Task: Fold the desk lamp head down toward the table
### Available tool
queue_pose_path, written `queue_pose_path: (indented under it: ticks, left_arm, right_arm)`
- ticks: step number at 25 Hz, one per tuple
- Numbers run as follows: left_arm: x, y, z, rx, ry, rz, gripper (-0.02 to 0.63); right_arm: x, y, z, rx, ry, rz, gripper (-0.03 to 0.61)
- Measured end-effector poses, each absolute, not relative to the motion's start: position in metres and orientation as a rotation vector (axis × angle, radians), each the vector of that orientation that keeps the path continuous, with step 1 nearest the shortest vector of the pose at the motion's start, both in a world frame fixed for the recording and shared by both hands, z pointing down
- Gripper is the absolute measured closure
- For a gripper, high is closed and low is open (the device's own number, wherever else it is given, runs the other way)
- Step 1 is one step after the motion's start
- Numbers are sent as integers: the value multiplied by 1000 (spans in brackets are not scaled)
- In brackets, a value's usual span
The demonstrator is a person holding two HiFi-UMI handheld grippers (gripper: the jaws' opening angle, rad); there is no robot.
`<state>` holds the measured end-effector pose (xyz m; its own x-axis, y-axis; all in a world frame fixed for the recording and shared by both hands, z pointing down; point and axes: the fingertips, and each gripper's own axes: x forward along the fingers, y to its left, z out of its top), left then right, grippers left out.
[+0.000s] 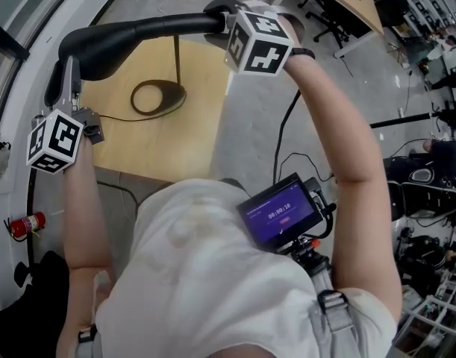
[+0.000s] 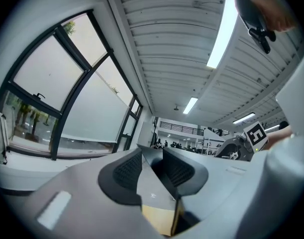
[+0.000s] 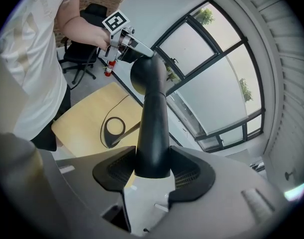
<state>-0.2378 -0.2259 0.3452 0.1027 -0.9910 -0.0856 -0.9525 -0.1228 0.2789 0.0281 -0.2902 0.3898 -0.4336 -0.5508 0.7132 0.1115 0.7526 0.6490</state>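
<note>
Risk: the left gripper [image 2: 151,169] offers little security. Its jaws stand apart about what appears to be the thin grey edge of the lamp head [image 1: 130,39], with a dark gap beside it. The broad end could slip free under downward pressure.

The right gripper [image 3: 152,168] has its jaws closed firmly on the narrow black end. Uneven force between the two would likely twist the joint. It could also tip the ring base [image 1: 177,95] or drag it across the counter [image 1: 138,148], since nothing pins it.

Position: the head is held aloft, well above the base, with the thin stem [image 1: 177,62] beneath it. Its long axis lies roughly level, crossways before the person, broad end toward their left, tapered end toward their right.
</note>
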Motion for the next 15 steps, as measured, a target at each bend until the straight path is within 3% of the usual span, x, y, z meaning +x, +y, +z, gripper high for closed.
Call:
queue_pose_path:
  ticks: [15]
  left_arm:
    - [-233,-228,384,2133,-1824,-465,480]
  right_arm:
    - [36,-275,373,302,-1757,-823,350]
